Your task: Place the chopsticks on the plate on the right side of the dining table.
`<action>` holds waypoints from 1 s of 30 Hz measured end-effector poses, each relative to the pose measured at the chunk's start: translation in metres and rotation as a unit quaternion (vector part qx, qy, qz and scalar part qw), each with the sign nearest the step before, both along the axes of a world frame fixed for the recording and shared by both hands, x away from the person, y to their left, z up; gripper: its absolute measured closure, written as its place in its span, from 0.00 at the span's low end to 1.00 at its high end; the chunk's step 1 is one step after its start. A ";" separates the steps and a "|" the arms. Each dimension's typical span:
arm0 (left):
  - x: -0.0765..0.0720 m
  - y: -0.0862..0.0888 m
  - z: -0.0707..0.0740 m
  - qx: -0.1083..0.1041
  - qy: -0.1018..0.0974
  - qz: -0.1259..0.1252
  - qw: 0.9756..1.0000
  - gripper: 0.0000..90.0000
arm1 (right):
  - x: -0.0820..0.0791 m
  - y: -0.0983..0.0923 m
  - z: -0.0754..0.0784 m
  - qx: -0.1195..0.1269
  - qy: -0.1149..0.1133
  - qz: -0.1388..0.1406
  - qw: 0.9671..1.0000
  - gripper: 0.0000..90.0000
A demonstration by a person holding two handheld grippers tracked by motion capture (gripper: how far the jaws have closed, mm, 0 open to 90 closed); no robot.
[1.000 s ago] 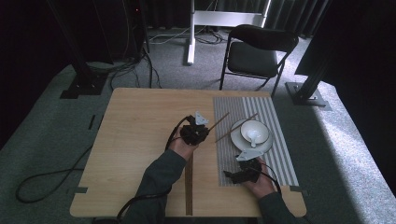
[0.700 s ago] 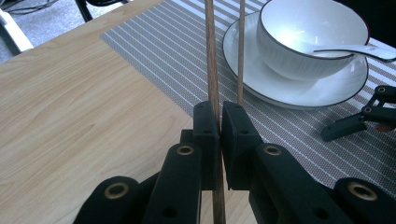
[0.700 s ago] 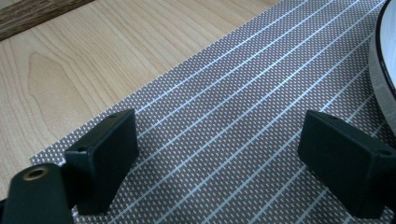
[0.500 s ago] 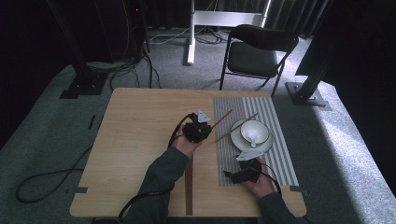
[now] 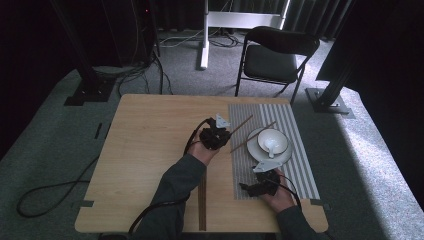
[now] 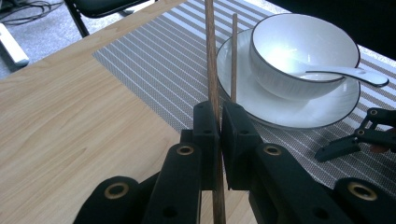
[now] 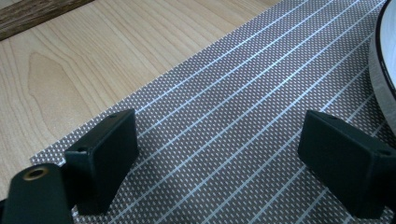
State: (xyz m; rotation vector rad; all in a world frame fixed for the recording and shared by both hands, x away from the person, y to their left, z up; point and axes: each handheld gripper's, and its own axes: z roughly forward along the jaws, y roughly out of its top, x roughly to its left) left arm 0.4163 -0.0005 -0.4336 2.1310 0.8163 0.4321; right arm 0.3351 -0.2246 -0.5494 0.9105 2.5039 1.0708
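Wooden chopstick (image 6: 213,70) is pinched between the jaws of the left gripper (image 6: 219,140), clamped tight near the tips, with most of the stick poking out ahead over the striped placemat (image 6: 154,56). A second chopstick (image 6: 234,56) is seen lying on the mat with its far part up against the rim of the plate (image 6: 289,114), right beside the held one. From the high view the left gripper (image 5: 216,136) is parked at the mat's left edge, just short of the plate.

Biggest worry, probably: the stick is gripped at one spot on a thin round shaft, so it can easily be twisted or slid in the pads if the far end is bumped against the plate or the bowl (image 6: 303,56). If it is swung sideways, the loose chopstick could be knocked and rolled off the rim, or the spoon (image 6: 345,73) resting in the bowl could be flicked out.

The right gripper (image 7: 219,172) is held wide open over the mat, nothing between its jaws, with the plate edge just off to one side. No help is being given from there, so a slip wouldn't be caught.
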 end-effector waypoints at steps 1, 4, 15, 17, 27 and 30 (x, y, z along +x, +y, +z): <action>0.001 0.000 0.000 0.000 0.000 0.000 1.000 0.94 | 0.000 0.000 0.000 0.000 0.000 0.000 1.000 0.12; 0.002 -0.003 0.001 -0.001 -0.001 -0.002 1.000 0.94 | 0.000 0.000 0.000 0.000 0.000 0.000 1.000 0.12; 0.008 -0.012 0.002 0.000 -0.003 -0.009 1.000 0.94 | 0.000 0.000 0.000 -0.001 0.000 -0.001 1.000 0.12; 0.009 -0.013 0.001 0.000 -0.004 -0.011 1.000 0.94 | 0.000 0.000 0.000 0.000 0.000 -0.001 1.000 0.12; 0.014 -0.020 -0.001 0.004 -0.003 -0.016 1.000 0.94 | 0.000 0.000 0.000 0.000 0.000 0.000 1.000 0.12; 0.016 -0.021 -0.001 0.002 -0.003 -0.015 1.000 0.94 | 0.000 0.000 0.000 0.000 0.000 0.000 1.000 0.12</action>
